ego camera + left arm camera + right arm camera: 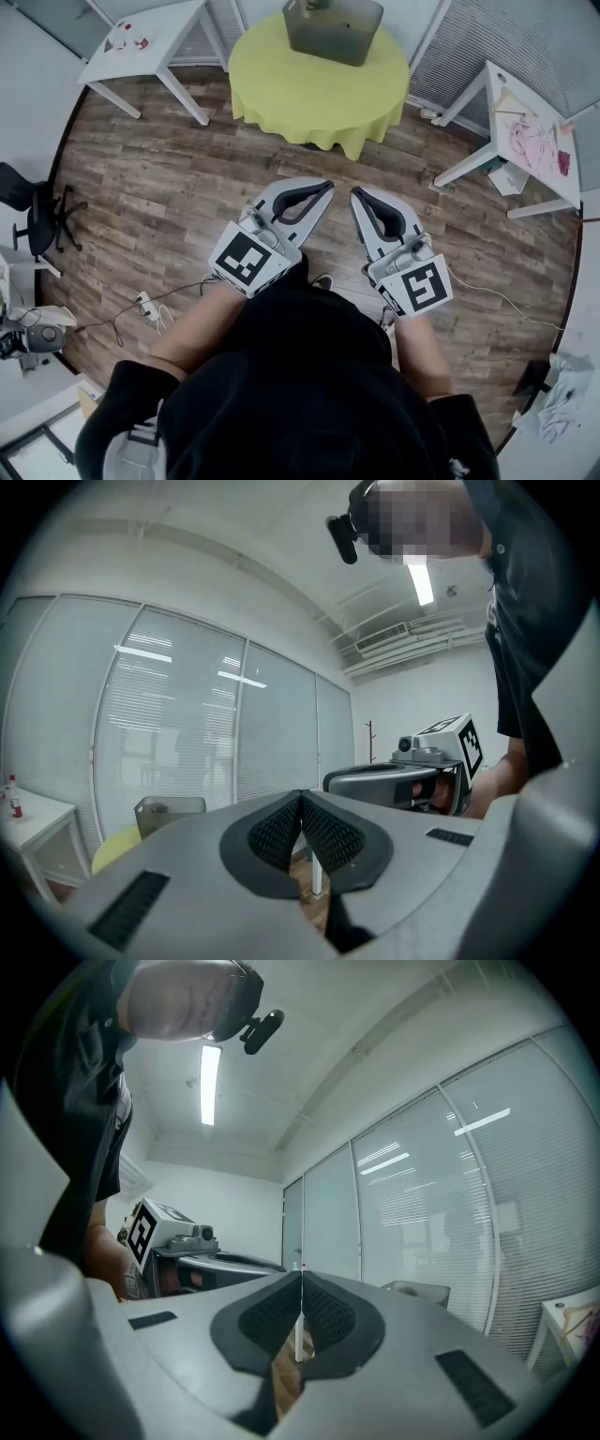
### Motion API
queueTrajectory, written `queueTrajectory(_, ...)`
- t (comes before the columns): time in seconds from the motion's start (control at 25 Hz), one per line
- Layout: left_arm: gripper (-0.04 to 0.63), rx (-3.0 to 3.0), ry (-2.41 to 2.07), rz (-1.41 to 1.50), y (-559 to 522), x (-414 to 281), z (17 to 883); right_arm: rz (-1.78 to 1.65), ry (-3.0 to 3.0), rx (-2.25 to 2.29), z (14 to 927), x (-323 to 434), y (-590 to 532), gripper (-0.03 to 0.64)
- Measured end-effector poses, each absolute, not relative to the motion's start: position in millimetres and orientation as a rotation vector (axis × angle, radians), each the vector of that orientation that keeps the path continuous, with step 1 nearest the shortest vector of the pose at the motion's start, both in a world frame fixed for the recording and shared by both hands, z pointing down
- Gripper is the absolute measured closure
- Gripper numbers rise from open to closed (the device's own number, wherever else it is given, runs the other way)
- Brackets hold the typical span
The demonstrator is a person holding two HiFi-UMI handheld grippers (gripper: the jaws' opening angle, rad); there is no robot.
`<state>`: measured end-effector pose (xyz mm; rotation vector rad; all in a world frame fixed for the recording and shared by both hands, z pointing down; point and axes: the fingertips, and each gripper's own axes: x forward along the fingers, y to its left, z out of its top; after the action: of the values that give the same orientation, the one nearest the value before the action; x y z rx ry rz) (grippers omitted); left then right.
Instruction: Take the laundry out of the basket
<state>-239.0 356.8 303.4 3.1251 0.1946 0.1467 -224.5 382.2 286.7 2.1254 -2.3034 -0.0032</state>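
A grey laundry basket (333, 28) stands on a round table with a yellow-green cloth (319, 94), far ahead of me in the head view. What lies in the basket is too dim to make out. My left gripper (325, 186) and right gripper (357, 194) are held side by side over the wooden floor, well short of the table, both shut with nothing between the pads. In the left gripper view the basket (169, 811) shows beyond the closed left gripper (300, 795). In the right gripper view the basket (418, 1290) sits past the closed right gripper (300, 1274).
A white table (155, 42) stands at the far left, and another white table (530, 131) with pink cloth on it at the right. An office chair (33, 211) and floor cables (150, 305) lie to the left. Glass partition walls with blinds run behind the round table.
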Motion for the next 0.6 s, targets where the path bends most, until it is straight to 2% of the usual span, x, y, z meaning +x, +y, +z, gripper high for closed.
queueTrajectory(0.6, 0.584, 3.106, 0.224, 0.091, 245.8, -174.9, 306.0, 0.039, -2.244, 2.114, 297.6, -160.8, 272.6, 0.594)
